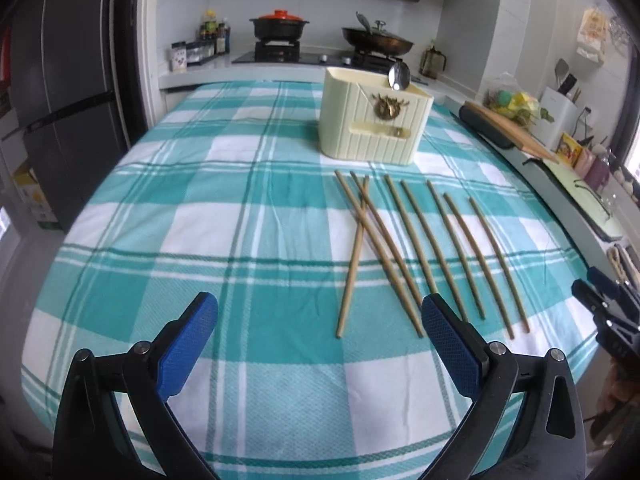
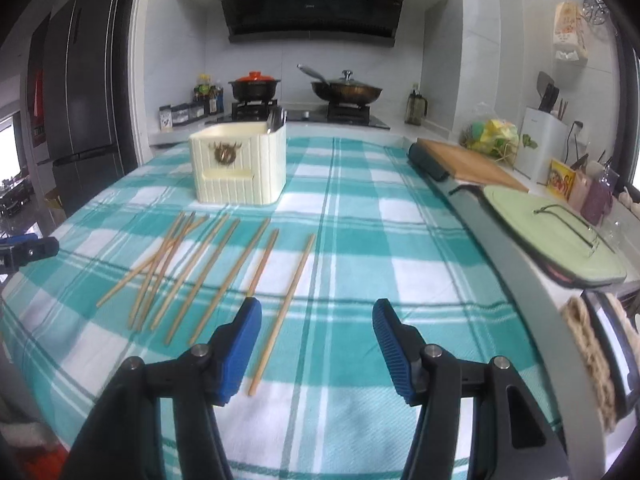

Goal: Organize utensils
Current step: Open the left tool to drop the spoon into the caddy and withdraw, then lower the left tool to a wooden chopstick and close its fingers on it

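Several wooden chopsticks (image 1: pixel 353 256) lie loose on the teal checked tablecloth (image 1: pixel 200 220), two of them crossed. Behind them stands a cream utensil holder (image 1: pixel 376 128) with a metal spoon (image 1: pixel 399 75) sticking out of it. My left gripper (image 1: pixel 320 304) hovers open over the cloth, just left of the near chopstick ends, holding nothing. In the right wrist view the chopsticks (image 2: pixel 282 314) fan out in front of the holder (image 2: pixel 240 168). My right gripper (image 2: pixel 317 306) is open and empty, with the rightmost chopstick beside its left finger. Each gripper shows at the edge of the other's view.
A wooden cutting board (image 2: pixel 472 164) and a pale green board (image 2: pixel 552 240) lie on the grey counter along the table's right side. The stove with a black pot (image 2: pixel 254 86) and a pan (image 2: pixel 346 90) is behind. A dark fridge (image 1: pixel 68 100) stands to the left.
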Motion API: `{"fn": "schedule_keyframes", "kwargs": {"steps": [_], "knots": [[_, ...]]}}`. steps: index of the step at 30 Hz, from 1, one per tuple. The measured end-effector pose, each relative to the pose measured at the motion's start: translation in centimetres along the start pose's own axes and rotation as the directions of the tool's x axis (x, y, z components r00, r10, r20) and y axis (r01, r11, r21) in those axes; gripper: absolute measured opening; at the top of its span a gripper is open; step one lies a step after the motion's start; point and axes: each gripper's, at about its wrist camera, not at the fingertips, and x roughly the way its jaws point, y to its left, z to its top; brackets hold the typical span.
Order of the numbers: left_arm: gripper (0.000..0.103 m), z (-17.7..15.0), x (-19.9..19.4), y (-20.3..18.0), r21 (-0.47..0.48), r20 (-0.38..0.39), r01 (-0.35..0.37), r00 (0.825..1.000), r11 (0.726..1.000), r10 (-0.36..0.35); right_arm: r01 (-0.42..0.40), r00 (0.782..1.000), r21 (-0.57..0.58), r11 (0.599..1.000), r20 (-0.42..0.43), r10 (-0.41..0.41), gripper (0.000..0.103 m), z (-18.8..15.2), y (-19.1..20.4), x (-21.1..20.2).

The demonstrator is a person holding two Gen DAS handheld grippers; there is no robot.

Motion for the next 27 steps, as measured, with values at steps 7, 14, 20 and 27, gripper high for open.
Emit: {"fn": "schedule_keyframes", "kwargs": {"steps": [7,14,20,27], "knots": [[0.102,-1.4,0.8,0.0,-0.018,-0.035,-0.018,0.999,1.0,0.017,-0.038,0.999,0.007,0.999,-0.014,0.038,0.059,-1.6,0.9,0.6],[0.102,-1.7,1.7,0.7,-0.034,-0.058,-0.032,0.998,0.999,0.03,-0.036,0.999,0.015,0.999,-0.03,0.036,0.059,-2.2,1.3,1.0],[0.102,-1.9,2.0,1.1,-0.039,-0.067,-0.03,0.997,0.999,0.027,-0.02,0.998,0.048,0.999,-0.059,0.023,0.059,-2.3,0.8,1.8],[0.102,-1.8,2.1,0.9,-0.042,-0.068,-0.023,0.997,0.999,0.02,-0.014,0.996,0.062,0.998,-0.09,0.02,0.059,-2.5,0.7,2.6]]}}
